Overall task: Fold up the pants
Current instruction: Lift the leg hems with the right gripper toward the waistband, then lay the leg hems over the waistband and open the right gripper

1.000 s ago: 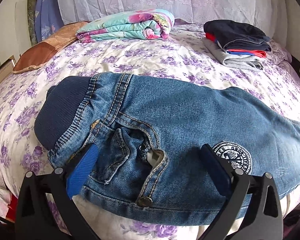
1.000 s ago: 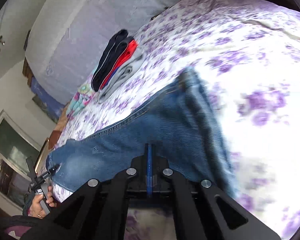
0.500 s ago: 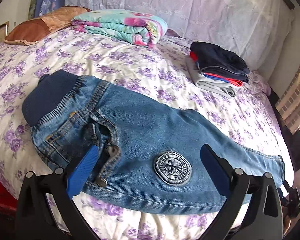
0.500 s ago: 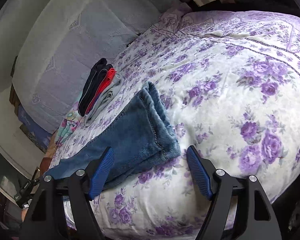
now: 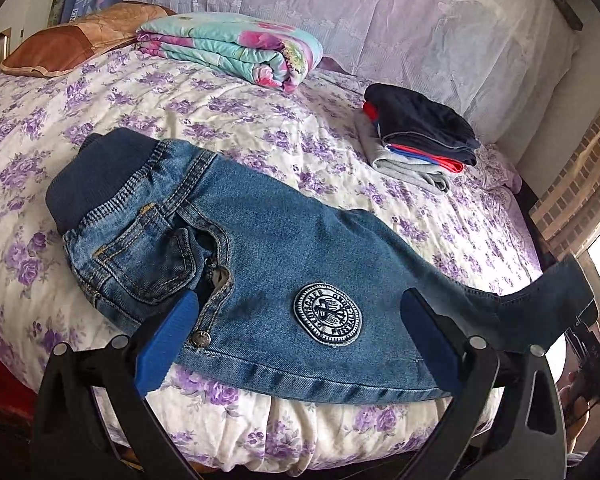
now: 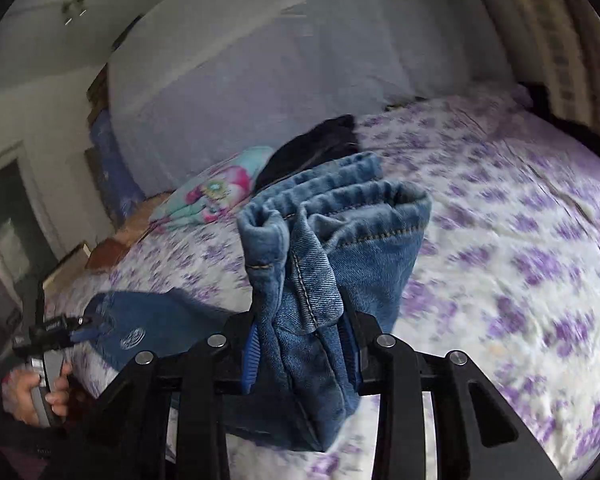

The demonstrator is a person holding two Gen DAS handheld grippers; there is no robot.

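Observation:
Small blue jeans (image 5: 268,248) with a dark ribbed waistband and a round badge lie folded lengthwise on the bed, waist at the left. My left gripper (image 5: 296,340) is open and empty, hovering over the near edge by the fly and badge. My right gripper (image 6: 302,354) is shut on the bunched leg cuffs (image 6: 332,248) and holds them lifted off the bed; in the left wrist view the raised leg end (image 5: 556,304) shows at the far right. The left gripper also shows in the right wrist view (image 6: 80,326).
The bed (image 5: 220,128) has a purple-flowered sheet. A folded floral blanket (image 5: 236,48) and a brown pillow (image 5: 72,44) lie at the back. A stack of folded clothes (image 5: 416,136) sits at the back right. A brick wall (image 5: 572,192) stands at right.
My right gripper, open half a second ago, has shut on the leg cuffs and lifted them. My left gripper stayed open and drew slightly back along the near edge.

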